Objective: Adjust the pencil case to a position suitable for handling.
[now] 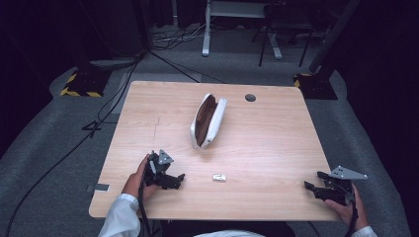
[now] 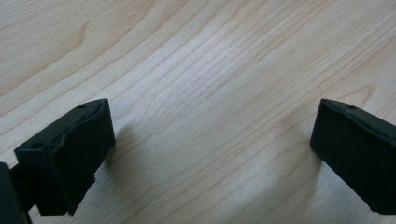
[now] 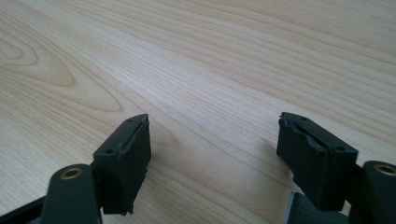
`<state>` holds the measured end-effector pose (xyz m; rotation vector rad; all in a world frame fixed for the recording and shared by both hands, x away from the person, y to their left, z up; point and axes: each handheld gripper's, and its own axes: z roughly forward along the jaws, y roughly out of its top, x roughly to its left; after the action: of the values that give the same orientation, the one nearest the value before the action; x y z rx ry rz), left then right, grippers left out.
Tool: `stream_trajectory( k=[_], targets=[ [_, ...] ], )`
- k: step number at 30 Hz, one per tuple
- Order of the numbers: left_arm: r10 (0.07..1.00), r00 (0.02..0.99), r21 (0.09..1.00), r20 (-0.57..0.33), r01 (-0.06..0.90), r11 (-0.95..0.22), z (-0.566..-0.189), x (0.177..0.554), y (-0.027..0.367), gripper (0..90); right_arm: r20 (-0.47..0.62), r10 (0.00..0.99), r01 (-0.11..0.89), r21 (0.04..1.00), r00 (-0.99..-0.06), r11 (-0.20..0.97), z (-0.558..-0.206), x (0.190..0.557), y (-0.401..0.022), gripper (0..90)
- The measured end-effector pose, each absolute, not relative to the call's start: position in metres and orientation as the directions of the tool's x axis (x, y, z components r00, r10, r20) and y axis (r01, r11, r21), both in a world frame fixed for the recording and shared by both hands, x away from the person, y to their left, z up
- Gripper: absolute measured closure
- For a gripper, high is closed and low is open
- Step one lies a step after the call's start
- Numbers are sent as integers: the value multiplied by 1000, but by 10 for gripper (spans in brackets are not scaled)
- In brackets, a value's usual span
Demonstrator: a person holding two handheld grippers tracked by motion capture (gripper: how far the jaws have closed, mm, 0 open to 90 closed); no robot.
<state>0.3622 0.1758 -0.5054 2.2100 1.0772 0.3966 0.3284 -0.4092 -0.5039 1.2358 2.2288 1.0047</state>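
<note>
Lab — dark room, floor cables [image 1: 74, 143], hazard-striped stands [image 1: 81, 84]

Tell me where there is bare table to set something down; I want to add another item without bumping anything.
Bare wood lies left of the open white case out to the table edge, and right of it below the round hole. The near edge is busier: left gripper, small white piece, right gripper.

On my table [image 1: 276, 148], an open case [image 1: 208, 121] lies centre; a small clip [image 1: 219, 177] sits before it, between my tongs.
</note>
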Motion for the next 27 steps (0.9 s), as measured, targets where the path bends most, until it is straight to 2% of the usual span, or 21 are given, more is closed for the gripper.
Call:
stream_trajectory(
  k=[12,21,27],
  targets=[
    [784,621,662,-20,595,-455,-506,355,184,2,-2,837,553,749,-547,364,-504,329,-408,267],
    [766,643,660,-23,585,-471,-506,354,187,2,-17,770,512,738,-637,439,-502,329,-397,267],
    [763,646,660,-15,580,-478,-505,355,187,2,-8,693,470,729,-721,497,-501,332,-364,264]
  ],
)
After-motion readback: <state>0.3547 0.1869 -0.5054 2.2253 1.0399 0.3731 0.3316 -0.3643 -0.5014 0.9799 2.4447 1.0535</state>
